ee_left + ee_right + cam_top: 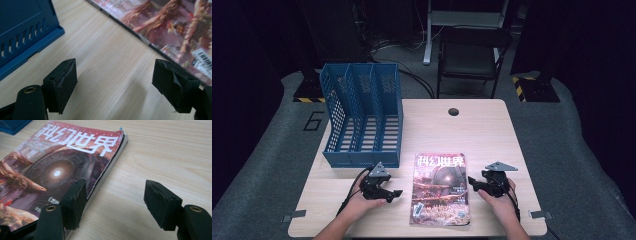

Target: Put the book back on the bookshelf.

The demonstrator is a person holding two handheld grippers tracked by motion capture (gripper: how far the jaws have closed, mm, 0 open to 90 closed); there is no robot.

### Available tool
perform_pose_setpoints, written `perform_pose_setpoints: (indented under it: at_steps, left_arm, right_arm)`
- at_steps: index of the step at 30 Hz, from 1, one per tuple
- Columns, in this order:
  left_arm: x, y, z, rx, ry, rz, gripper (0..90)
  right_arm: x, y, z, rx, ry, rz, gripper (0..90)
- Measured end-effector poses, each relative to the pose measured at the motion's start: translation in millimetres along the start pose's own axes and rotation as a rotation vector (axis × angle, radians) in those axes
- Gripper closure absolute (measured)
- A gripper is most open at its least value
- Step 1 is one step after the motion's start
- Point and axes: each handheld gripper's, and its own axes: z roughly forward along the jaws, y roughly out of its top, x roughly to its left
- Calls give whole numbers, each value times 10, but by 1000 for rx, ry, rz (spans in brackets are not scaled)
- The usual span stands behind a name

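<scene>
A magazine [441, 189] with a red cover and white characters lies flat near the table's front edge, between my two grippers. My left gripper [394, 194] rests just left of it, open, with bare wood between its jaws [115, 82]; the magazine's spine edge [175, 25] runs close past its right jaw. My right gripper [472, 182] sits at the magazine's right edge, open [117, 202]. Its left jaw hovers over the cover's edge [57, 165] and its right jaw over the table. Neither gripper holds anything.
A blue three-slot file rack [362, 115] stands at the table's back left, its base close to my left gripper [22, 30]. The wooden table [492, 135] has a cable hole [453, 111] at the back. A black chair [472, 55] stands beyond the table.
</scene>
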Motion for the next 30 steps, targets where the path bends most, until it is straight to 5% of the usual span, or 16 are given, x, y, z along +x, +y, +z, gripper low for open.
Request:
perform_pose_setpoints:
  at_steps: [6,10,18,30]
  left_arm:
    - [-56,111,22,-1,-6,-50,254]
    - [-106,158,81,44,10,-31,273]
    - [-237,244,247,3,2,-60,292]
    - [-390,206,360,4,1,-5,310]
  right_arm:
    - [78,44,-16,10,15,9,318]
    - [108,53,-6,15,14,22,322]
    - [182,68,61,20,29,3,396]
    - [237,56,173,47,53,-10,394]
